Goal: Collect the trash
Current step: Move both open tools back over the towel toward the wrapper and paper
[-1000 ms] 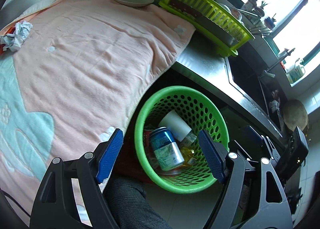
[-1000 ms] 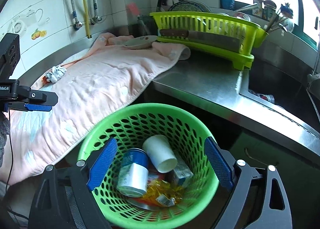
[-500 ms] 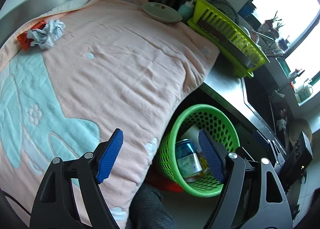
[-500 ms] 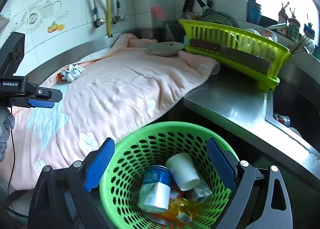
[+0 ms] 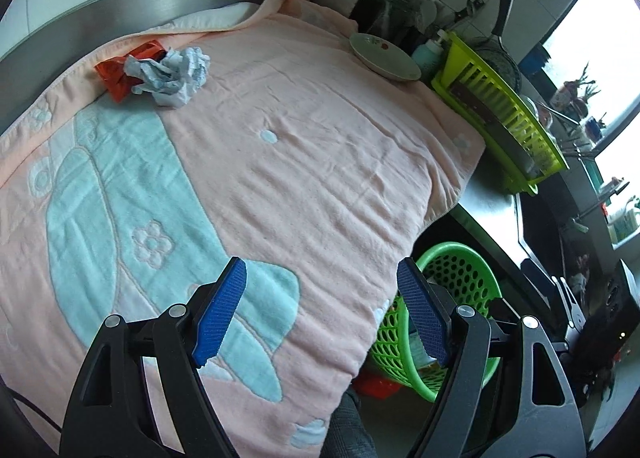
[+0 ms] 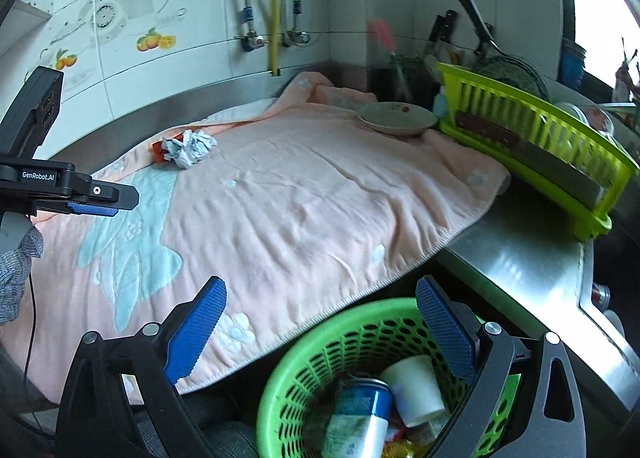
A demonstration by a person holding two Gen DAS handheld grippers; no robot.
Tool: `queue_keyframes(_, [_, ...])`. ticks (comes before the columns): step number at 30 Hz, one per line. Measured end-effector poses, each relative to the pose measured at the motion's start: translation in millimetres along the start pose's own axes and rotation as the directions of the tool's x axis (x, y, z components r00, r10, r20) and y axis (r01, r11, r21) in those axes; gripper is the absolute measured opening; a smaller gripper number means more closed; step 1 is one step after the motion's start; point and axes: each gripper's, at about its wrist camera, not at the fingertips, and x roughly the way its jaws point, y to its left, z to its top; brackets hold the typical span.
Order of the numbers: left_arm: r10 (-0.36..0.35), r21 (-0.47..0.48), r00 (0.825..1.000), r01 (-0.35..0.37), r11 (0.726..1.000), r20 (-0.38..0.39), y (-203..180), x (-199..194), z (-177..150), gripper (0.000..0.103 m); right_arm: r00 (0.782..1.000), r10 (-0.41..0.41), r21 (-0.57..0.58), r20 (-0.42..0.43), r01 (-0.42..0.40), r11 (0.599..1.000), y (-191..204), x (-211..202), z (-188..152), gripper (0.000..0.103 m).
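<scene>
black gripper (image 5: 320, 314) frames w/ blue ribbed pads, silver screws

We see a soft peach-pink towel (image 5: 320, 162) patterned with a large pale-teal shape and small white flowers, and near its far left corner a crumpled white-and-pale-blue paper ball (image 5: 176, 74) beside a crinkled bright red wrapper (image 5: 114, 76). Below the steel counter's front edge sits a round bright green perforated plastic basket (image 6: 316, 362) holding a blue-and-white drinks can (image 6: 360, 414), a white paper cup (image 6: 416, 386) and yellow scraps. We note royal-blue ribbed pads (image 6: 196, 334) on black gripper frames, a lime-green slatted dish rack (image 6: 532, 138), and a cream plate (image 6: 396, 118) with a small red mark.
</scene>
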Motion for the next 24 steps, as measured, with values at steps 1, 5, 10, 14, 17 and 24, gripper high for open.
queue_keyframes(1, [0.010,-0.009,1.000,-0.009,1.000,0.008,7,-3,3,0.077,1.000,0.008,-0.008,0.000,-0.008,1.000,4,3,4,0.093])
queue_keyframes(5, [0.045,-0.045,0.998,-0.043,0.998,0.035,31,-15,14,0.077,0.999,0.036,-0.050,0.003,-0.036,0.998,21,13,22,0.093])
queue_keyframes(10, [0.094,-0.098,0.994,-0.087,0.991,0.063,62,-31,28,0.077,0.997,0.077,-0.091,-0.002,-0.077,0.993,42,28,46,0.093])
queue_keyframes(14, [0.135,-0.128,0.988,-0.124,0.984,0.081,84,-44,41,0.077,0.993,0.116,-0.112,-0.010,-0.116,0.987,58,39,67,0.093])
queue_keyframes(17, [0.157,-0.145,0.983,-0.142,0.979,0.096,96,-55,50,0.077,0.990,0.144,-0.128,-0.011,-0.144,0.981,71,46,84,0.093])
queue_keyframes(24, [0.203,-0.181,0.971,-0.178,0.967,0.128,119,-77,71,0.077,0.978,0.211,-0.145,-0.001,-0.208,0.967,96,62,127,0.093])
